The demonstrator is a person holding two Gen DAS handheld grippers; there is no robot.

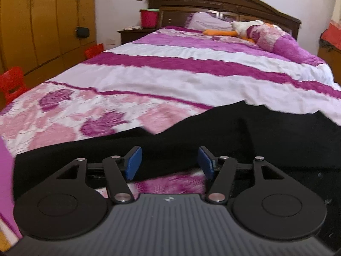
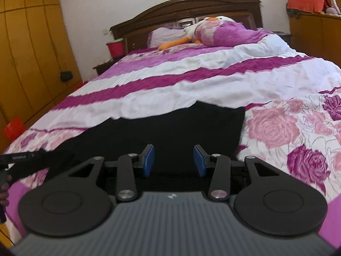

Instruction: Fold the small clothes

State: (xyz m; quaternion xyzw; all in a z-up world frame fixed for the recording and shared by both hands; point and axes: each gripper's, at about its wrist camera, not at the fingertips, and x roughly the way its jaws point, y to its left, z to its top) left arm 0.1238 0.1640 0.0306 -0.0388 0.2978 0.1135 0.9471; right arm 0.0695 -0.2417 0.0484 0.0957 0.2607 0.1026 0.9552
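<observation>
A black garment (image 1: 234,132) lies spread flat on the floral bedspread near the foot of the bed. In the right wrist view the same black garment (image 2: 170,125) fills the middle, its far edge straight and its right edge square. My left gripper (image 1: 169,163) hovers over the garment's near edge, open, its blue pads (image 1: 134,162) apart with no cloth between them. My right gripper (image 2: 174,160) is also open above the garment, and its blue pads (image 2: 149,160) are bare. A hand (image 2: 4,189) holding the other tool shows at the left edge.
The bedspread (image 1: 170,72) is pink, purple and white. A plush goose (image 1: 245,28) and pillows lie by the dark wooden headboard (image 1: 223,2). A red bucket (image 1: 149,18) stands on a nightstand. A wooden wardrobe (image 1: 42,21) and red stools (image 1: 11,83) line the left side.
</observation>
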